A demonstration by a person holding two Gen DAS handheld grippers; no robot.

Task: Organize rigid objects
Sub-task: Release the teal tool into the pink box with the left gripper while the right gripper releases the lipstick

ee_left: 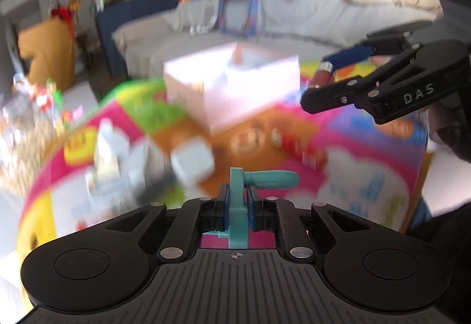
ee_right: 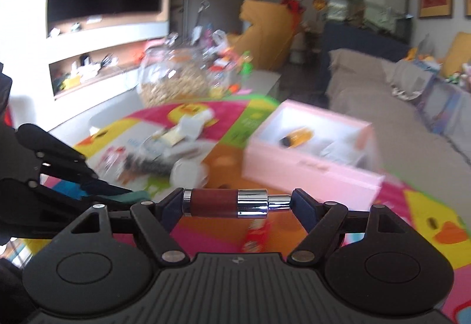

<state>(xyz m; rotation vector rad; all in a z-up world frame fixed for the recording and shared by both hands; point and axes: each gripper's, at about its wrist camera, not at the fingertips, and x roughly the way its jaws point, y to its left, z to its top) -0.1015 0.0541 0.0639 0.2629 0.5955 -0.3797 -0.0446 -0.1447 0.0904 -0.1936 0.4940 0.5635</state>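
Observation:
My left gripper (ee_left: pixel 238 196) is shut on a teal plastic tool (ee_left: pixel 253 180) whose handle sticks out to the right, held above the colourful play mat (ee_left: pixel 368 185). My right gripper (ee_right: pixel 235 202) is shut on a dark red and chrome cylinder (ee_right: pixel 226 202), gripped end to end; it also shows in the left wrist view (ee_left: pixel 323 75) at the upper right. An open pink box (ee_right: pixel 312 147) sits on the mat ahead of both grippers, with a yellow object (ee_right: pixel 297 137) inside. The left gripper shows at the left of the right wrist view (ee_right: pixel 59 176).
Blurred clutter lies on the mat left of the box: a white cup-like object (ee_right: pixel 190 172), a dark brush (ee_right: pixel 147 166), white packets (ee_right: pixel 188 129). A large glass jar (ee_right: pixel 173 79) stands behind. A grey sofa (ee_right: pixel 382 106) runs along the far side.

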